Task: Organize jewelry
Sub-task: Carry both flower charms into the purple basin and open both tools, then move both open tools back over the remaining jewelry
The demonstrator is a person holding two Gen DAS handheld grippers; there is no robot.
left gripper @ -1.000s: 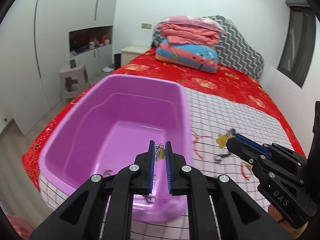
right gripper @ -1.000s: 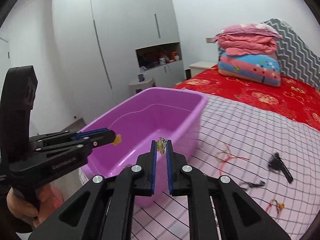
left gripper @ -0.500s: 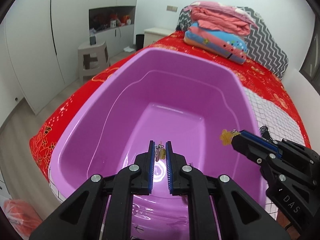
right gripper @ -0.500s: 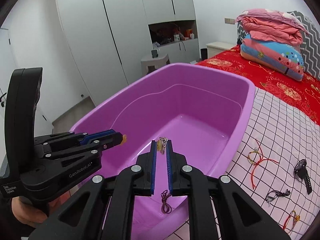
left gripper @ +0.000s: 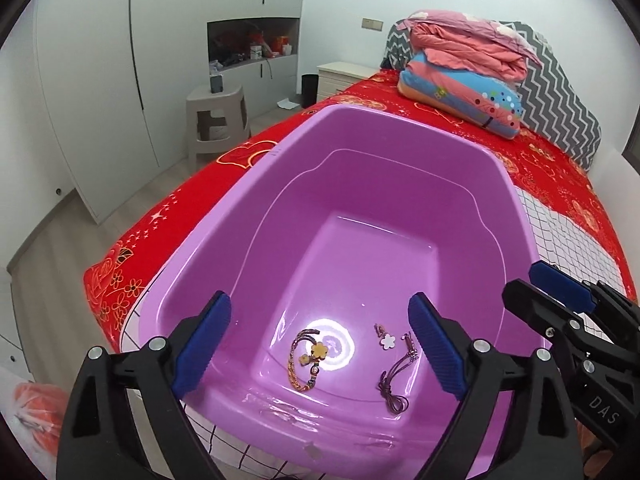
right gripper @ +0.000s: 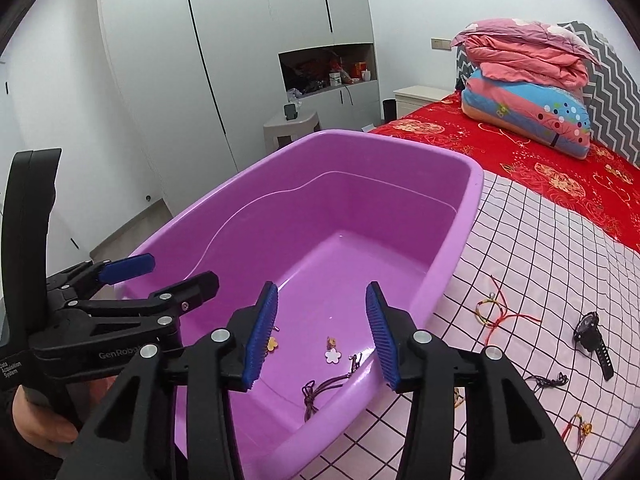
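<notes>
Jewelry (left gripper: 307,354) in tub; watch (right gripper: 593,340) only right view.

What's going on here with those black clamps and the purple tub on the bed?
A person holds a gripper in each hand over the purple tub, sorting jewelry into it. The left gripper and right gripper have just been opening, with nothing between their jaws. A braided flower bracelet, a white flower charm and a dark cord lie inside. More pieces, including a watch, wait on the checked sheet.

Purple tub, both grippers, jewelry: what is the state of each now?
Purple tub: upright, holds jewelry.
Left gripper: open, empty, jaws just opened.
Right gripper: open, empty, jaws just opened.
Yellow-flower bracelet: lying in tub.
White flower charm: lying in tub.
Watch: on bed.
</notes>
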